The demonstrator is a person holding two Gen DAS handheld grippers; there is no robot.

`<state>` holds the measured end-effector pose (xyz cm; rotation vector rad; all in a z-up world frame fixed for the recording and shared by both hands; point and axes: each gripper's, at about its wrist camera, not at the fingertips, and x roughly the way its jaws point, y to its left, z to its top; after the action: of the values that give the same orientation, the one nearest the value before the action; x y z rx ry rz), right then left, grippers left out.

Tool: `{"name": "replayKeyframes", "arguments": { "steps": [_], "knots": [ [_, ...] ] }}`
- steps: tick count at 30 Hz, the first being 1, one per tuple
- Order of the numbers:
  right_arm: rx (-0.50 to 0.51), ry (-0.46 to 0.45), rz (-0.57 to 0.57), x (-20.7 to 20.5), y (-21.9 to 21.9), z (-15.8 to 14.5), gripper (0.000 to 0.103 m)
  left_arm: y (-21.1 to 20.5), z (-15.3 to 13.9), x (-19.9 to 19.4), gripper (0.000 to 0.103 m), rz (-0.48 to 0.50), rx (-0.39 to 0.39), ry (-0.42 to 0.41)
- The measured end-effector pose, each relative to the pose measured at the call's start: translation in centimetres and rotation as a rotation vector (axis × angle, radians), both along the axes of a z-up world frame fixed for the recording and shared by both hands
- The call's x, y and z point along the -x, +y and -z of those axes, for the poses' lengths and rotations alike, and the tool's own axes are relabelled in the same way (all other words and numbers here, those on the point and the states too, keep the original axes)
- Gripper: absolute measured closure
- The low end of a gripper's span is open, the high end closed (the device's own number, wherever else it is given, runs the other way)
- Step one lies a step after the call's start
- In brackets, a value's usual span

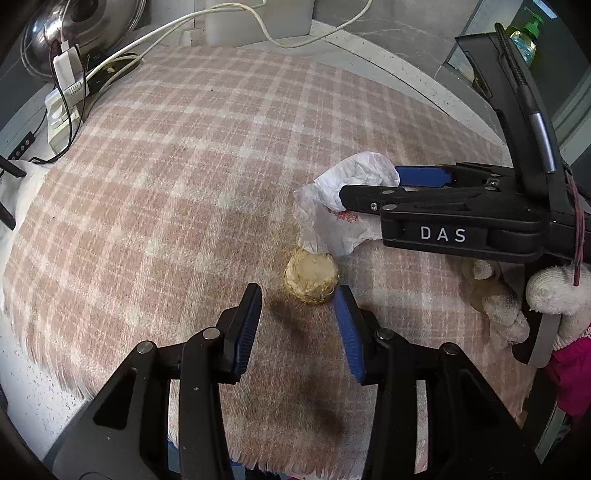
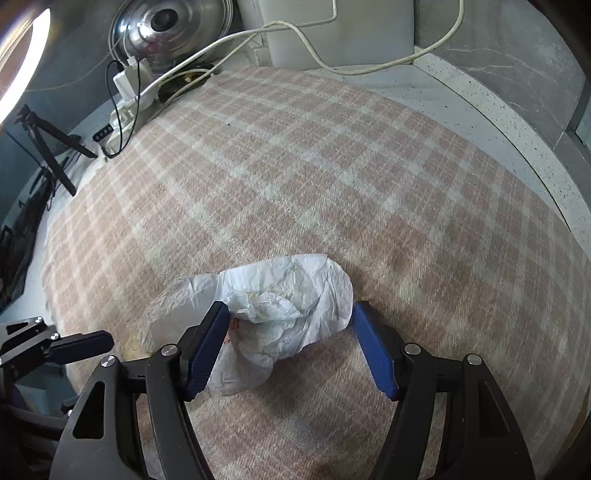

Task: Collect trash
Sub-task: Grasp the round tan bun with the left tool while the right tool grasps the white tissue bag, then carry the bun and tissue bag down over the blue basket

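A pink and cream checked cloth (image 1: 177, 177) covers most of the table (image 2: 517, 122), and two bits of rubbish lie on it close together near the front edge. One is a small round beige lump (image 1: 311, 275), perhaps a stub of food or a wad of something, though it is too soft in the picture to name. The other is a crumpled white plastic bag (image 2: 280, 314) with a little red print on it, just behind the lump and touching it.

The left gripper (image 1: 299, 325) points steeply down at the cloth with its blue-padded jaws parted. The lump sits just ahead of the fingertips, close to the right one, and neither pad presses on it, so it grips nothing.

The right gripper (image 2: 291, 343) comes in from the side over the bag, jaws spread wide. Its left finger (image 2: 207, 347) lies against the crumpled plastic while the right one stands clear on the bare cloth beside the bag's edge; the bag is straddled, not pinched. A gloved hand (image 1: 554, 291) with a pink sleeve (image 1: 570, 369) holds it.

At the back of the table lie a white power strip (image 2: 125, 107) with chargers and trailing white cables (image 2: 295, 33), and behind them a shiny metal pot lid (image 2: 170, 29) leans against the wall.
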<state>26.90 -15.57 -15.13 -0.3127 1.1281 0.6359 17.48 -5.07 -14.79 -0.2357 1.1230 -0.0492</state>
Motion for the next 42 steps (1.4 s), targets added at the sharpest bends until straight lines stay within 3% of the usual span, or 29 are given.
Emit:
{"name": "replayKeyframes", "arguments": {
  "steps": [2,4,9,11,19,28,42],
  "knots": [
    [0.006,-0.005,-0.007,0.0,0.3,0.0,0.036,-0.1,0.2,-0.3,0.061,0.005,-0.001,0.004],
    [0.011,-0.009,-0.020,0.2,0.6,0.0,0.045,-0.3,0.3,-0.6,0.061,0.006,-0.002,0.002],
    [0.012,-0.005,-0.046,0.6,1.0,-0.1,0.083,-0.7,0.7,-0.9,0.061,0.024,-0.006,0.008],
    [-0.017,0.026,-0.040,0.4,0.8,-0.2,0.093,-0.8,0.8,-0.9,0.067,0.023,0.005,0.011],
    [-0.061,0.034,0.016,0.2,0.0,-0.9,0.097,0.6,0.9,-1.0,0.070,-0.024,0.043,0.001],
    [-0.119,0.033,0.082,0.4,-1.7,-2.5,0.097,3.0,-0.2,0.5,0.070,-0.072,0.035,-0.028],
    [-0.229,0.048,0.133,4.9,-2.4,-6.0,0.097,5.8,-2.3,5.5,0.070,-0.095,0.009,-0.085]
  ]
}}
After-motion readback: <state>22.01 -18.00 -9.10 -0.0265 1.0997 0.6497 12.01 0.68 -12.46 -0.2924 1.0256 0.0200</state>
